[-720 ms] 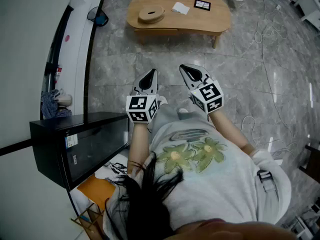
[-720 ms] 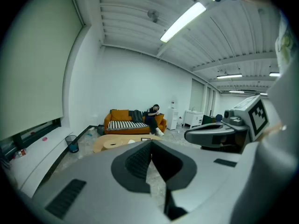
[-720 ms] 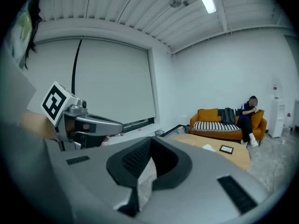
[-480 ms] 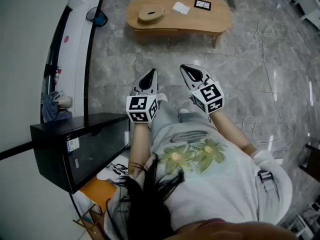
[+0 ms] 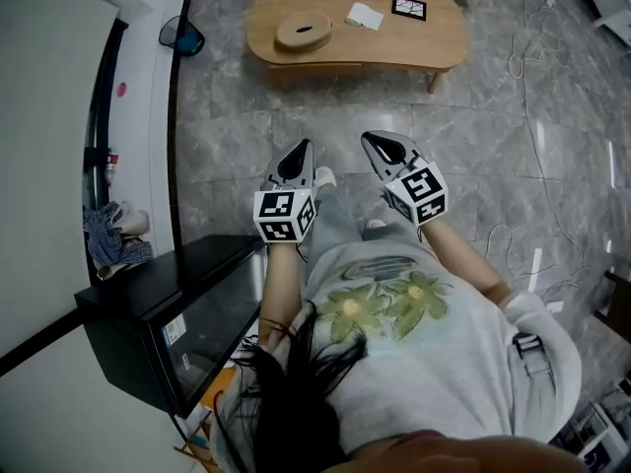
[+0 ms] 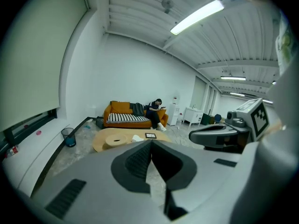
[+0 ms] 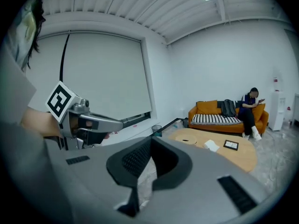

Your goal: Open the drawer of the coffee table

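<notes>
Left gripper [image 5: 300, 149] and right gripper [image 5: 375, 140] are held shut and empty, well apart from the coffee table [image 5: 394, 42] at twelve o'clock, whose drawer [image 5: 308, 66] may be bumped, not gripped.

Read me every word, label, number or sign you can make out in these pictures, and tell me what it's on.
No text can be read.
White sticker on the black cabinet: too small to read.
Print on the shirt: blurred.
Card on the coffee table, the cube on the left gripper, the cube on the right gripper: square marker patterns, no letters.
</notes>
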`<state>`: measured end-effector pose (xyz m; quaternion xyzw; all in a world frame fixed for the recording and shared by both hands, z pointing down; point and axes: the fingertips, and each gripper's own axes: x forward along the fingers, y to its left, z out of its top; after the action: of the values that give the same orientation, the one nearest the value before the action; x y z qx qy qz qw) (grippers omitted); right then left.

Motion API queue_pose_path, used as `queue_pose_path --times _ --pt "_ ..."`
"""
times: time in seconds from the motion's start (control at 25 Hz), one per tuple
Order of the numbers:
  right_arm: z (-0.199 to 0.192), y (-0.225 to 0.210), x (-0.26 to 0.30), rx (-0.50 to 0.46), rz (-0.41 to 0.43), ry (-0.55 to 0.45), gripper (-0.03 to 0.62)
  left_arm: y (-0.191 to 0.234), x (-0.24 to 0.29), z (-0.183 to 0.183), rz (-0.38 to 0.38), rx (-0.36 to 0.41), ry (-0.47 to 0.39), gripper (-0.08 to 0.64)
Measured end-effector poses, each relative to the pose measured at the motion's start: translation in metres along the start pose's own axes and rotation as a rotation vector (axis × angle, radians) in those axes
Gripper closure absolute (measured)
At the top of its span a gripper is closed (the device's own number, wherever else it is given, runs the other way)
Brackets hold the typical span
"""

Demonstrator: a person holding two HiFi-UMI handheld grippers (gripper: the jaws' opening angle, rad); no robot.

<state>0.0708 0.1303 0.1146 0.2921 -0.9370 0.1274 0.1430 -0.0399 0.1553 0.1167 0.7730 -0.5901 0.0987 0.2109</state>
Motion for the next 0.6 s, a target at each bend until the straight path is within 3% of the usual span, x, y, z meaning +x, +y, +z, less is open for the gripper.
queue_pose_path --times 0.36,0.6 --pt "0.034 -0.030 0.090 0.051 -0.098 0.008 0.584 0.092 0.051 0.044 -0.064 0.034 0.032 0.543" --pt "0.042 -0.037 0.124 0.063 -0.130 0.003 0.584 0.129 0.074 0.045 -0.108 0.037 0.068 0.543"
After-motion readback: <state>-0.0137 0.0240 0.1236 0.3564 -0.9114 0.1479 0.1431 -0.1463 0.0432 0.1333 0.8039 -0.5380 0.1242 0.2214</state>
